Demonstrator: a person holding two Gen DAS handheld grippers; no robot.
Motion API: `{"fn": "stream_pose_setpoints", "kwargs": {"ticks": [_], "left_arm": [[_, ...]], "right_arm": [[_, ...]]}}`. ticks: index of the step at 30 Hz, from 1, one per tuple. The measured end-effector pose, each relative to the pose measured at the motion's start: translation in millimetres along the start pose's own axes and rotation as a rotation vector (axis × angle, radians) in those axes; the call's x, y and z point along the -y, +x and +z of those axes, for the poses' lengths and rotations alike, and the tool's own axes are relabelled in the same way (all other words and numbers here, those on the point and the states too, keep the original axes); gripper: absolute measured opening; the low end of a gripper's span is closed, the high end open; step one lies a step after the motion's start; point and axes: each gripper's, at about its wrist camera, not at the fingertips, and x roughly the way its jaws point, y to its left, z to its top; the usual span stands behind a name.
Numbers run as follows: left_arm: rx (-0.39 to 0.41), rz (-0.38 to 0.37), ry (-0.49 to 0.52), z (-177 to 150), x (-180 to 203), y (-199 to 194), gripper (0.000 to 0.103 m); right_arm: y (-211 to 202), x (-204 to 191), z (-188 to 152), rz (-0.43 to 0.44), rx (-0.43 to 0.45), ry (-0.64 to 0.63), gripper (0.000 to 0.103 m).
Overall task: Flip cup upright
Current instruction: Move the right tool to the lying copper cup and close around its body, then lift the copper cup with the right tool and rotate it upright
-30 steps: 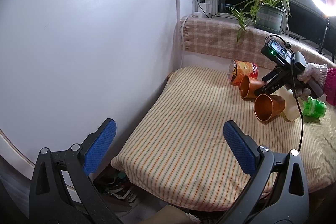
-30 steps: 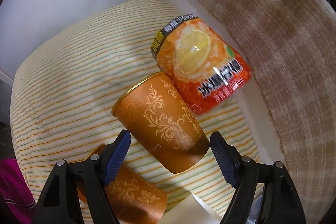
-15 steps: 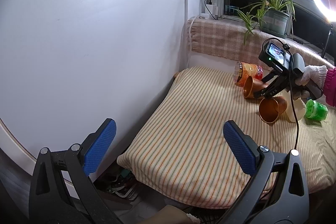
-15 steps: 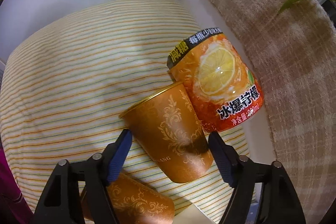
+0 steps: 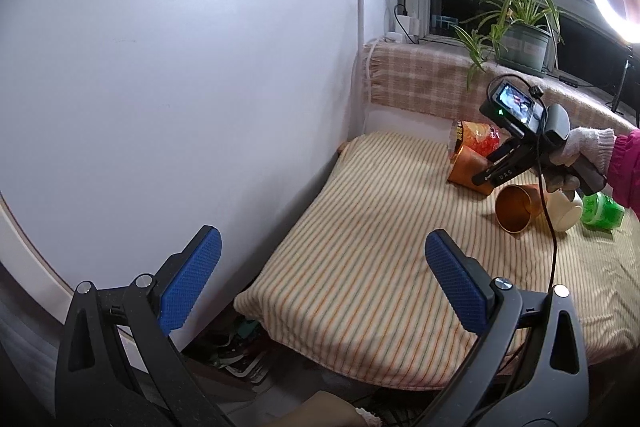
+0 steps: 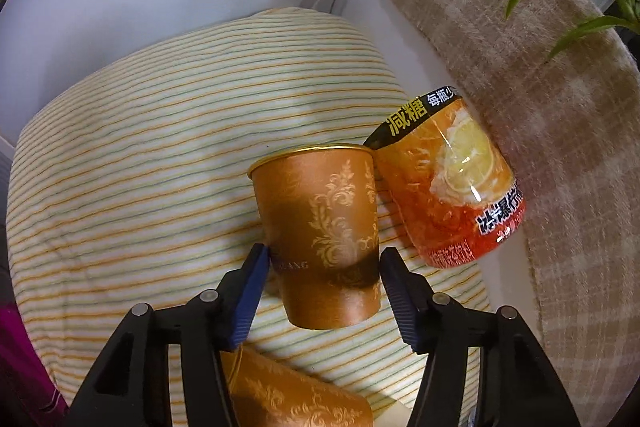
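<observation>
An orange paper cup with gold scrollwork [image 6: 320, 235] stands nearly upright between my right gripper's [image 6: 322, 267] blue pads, rim up, on the striped cushion [image 6: 140, 167]. The pads close on its lower body. In the left wrist view the same cup [image 5: 466, 171] shows under the right gripper [image 5: 486, 173], held by a gloved hand. A second orange cup [image 5: 516, 213] lies on its side, mouth toward the camera; it also shows in the right wrist view [image 6: 296, 395]. My left gripper [image 5: 320, 279] is open and empty, far back over the cushion's front corner.
An orange lemon drink container [image 6: 448, 191] lies against the held cup's right side. A white cup [image 5: 564, 213] and a green container [image 5: 602, 211] lie beyond the second cup. A white wall [image 5: 180, 87] stands left; a plaid cloth [image 6: 520, 67] and a plant [image 5: 516, 23] are behind.
My right gripper closed on the tilted orange cup and turned it from lying sideways to nearly upright. The left gripper drew back a little and stayed open.
</observation>
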Motion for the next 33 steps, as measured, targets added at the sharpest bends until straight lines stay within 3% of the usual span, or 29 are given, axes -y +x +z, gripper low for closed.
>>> {"fn": "stream_pose_setpoints", "kwargs": {"ticks": [7, 18, 24, 33], "left_arm": [[0.010, 0.009, -0.011, 0, -8, -6, 0.103], [0.032, -0.014, -0.020, 5, -5, -14, 0.103], [0.043, -0.081, -0.014, 12, 10, -13, 0.103], [0.043, -0.200, 0.007, 19, 42, -12, 0.103]], "right_arm": [[1, -2, 2, -0.013, 0.021, 0.038, 0.059], [-71, -13, -12, 0.054, 0.237, 0.165, 0.059], [-114, -15, -51, 0.069, 0.321, 0.333, 0.059], [-166, -23, -154, 0.102, 0.375, 0.592, 0.059]]}}
